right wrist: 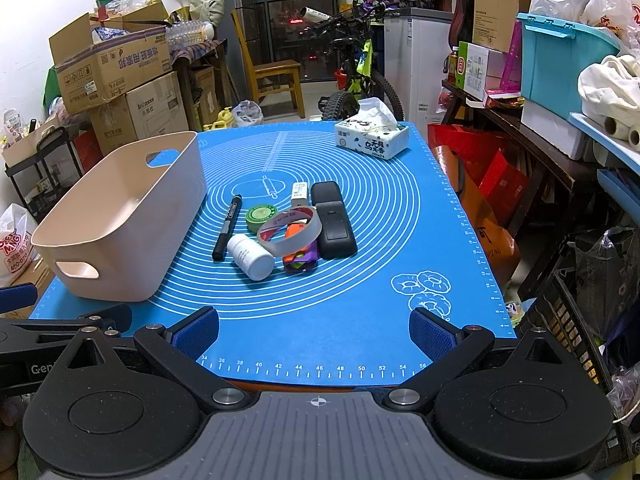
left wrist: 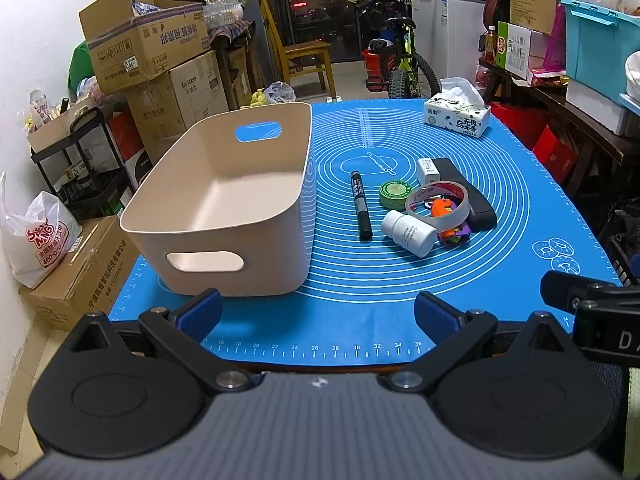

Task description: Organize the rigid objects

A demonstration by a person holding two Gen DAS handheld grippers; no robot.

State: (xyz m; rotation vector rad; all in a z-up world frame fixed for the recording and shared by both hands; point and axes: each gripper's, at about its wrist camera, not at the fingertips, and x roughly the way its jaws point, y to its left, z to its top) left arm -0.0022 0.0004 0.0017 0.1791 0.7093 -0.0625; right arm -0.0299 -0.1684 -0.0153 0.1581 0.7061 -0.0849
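An empty beige bin (left wrist: 256,152) (right wrist: 120,216) stands on the left of the blue mat (left wrist: 360,300) (right wrist: 340,320). Right of it lie a black marker (left wrist: 361,204) (right wrist: 227,226), a green round tin (left wrist: 395,194) (right wrist: 261,216), a white bottle (left wrist: 408,232) (right wrist: 250,256) on its side, a tape roll (left wrist: 460,214) (right wrist: 280,245) leaning over orange and purple toys (left wrist: 456,236) (right wrist: 300,260), a small white box (left wrist: 428,170) (right wrist: 300,192) and a black case (left wrist: 476,200) (right wrist: 334,224). My left gripper (left wrist: 318,312) and right gripper (right wrist: 314,330) hover open at the near edge, holding nothing.
A tissue box (left wrist: 456,114) (right wrist: 372,140) sits at the mat's far right. Cardboard boxes (left wrist: 152,52) stack to the left, a bicycle (left wrist: 404,60) and a chair (left wrist: 300,52) stand behind. Shelves with a teal crate (right wrist: 560,68) line the right side.
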